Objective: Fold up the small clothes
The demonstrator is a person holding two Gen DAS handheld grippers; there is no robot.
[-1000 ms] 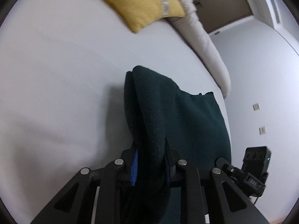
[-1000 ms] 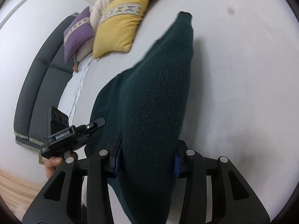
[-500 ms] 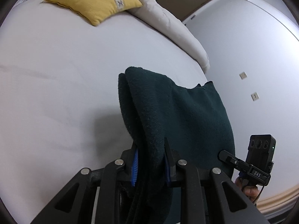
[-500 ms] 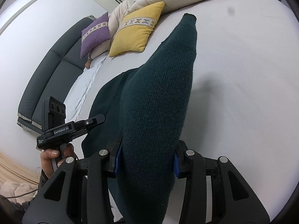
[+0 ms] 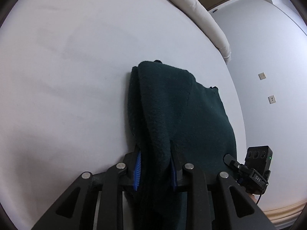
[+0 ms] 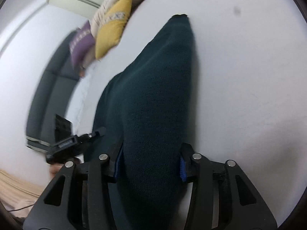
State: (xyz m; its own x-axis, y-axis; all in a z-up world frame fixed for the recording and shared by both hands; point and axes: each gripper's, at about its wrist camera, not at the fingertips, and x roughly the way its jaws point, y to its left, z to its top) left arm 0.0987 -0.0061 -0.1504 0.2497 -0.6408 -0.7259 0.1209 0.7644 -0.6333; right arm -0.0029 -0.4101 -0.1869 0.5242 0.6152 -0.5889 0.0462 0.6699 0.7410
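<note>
A dark green knitted garment [image 5: 178, 113] hangs between my two grippers over the white bed [image 5: 67, 76]. My left gripper [image 5: 154, 164] is shut on one bunched edge of it. My right gripper [image 6: 149, 163] is shut on another thick fold of the same garment [image 6: 159, 95], whose far end droops to the bed. The right gripper also shows at the lower right of the left wrist view [image 5: 253, 170], and the left gripper at the left of the right wrist view [image 6: 74, 143]. The fingertips are hidden in the cloth.
A yellow pillow [image 6: 113, 26] and a purple pillow [image 6: 80, 42] lie at the head of the bed by a cream duvet [image 5: 201, 15]. A dark grey sofa [image 6: 49, 95] stands beside the bed. The bed's edge and a white wall [image 5: 268, 57] are to the right.
Both grippers have tilted and swung with the garment still held; its far end now touches the bed closer in. The right wrist view is blurred by motion.
</note>
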